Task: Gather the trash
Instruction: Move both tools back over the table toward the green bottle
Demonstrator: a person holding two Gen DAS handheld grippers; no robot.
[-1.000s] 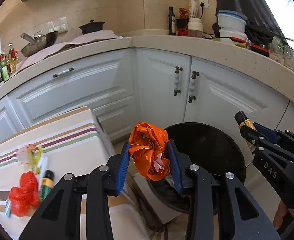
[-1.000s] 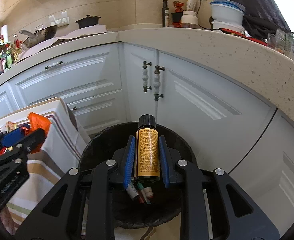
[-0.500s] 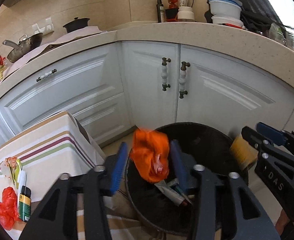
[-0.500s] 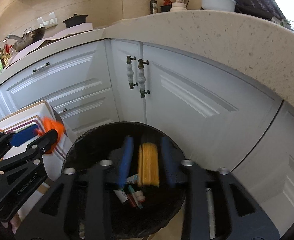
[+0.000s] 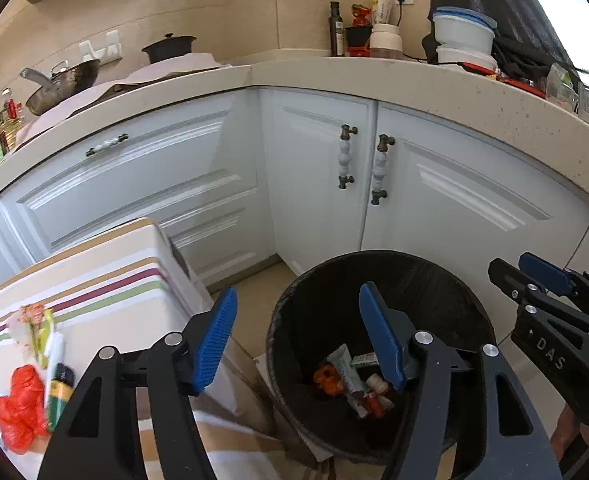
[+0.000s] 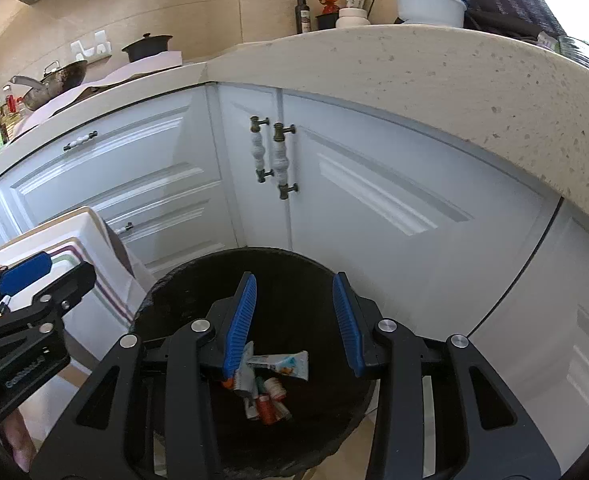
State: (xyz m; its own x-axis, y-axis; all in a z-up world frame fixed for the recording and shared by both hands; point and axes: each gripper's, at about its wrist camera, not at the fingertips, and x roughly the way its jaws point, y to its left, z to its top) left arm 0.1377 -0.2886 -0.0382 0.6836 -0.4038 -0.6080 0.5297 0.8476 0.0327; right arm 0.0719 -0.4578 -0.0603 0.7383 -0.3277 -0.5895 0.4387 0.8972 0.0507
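- Left wrist view: the left gripper point(image 5: 296, 338) hangs over the near rim of the bin point(image 5: 290, 320), its jaws opening with nothing between them.
- The right gripper point(image 6: 294, 320) is over the bin too, jaws apart and empty.
- Down in the bin lies the collected trash point(image 5: 354, 384): tubes, small packets and an orange wad point(image 5: 328, 378) at the bottom.
- Left of the bin stands the striped table point(image 5: 106, 276), and trash is left on it: a red bag point(image 5: 20, 414), a small bottle point(image 5: 58, 394), a white tube point(image 5: 52, 354) and a crumpled wrapper point(image 5: 34, 320).
- I'd put the job partway through: both loads are dropped, and the table heap is not yet cleared.
- A second ago the left jaws clamped that orange wad and the right jaws a yellow-labelled bottle above the bin; both have since let go. I cannot make out the bottle among the trash below.
- Behind all this run the white cabinets point(image 5: 314, 168) and the counter point(image 5: 414, 80).
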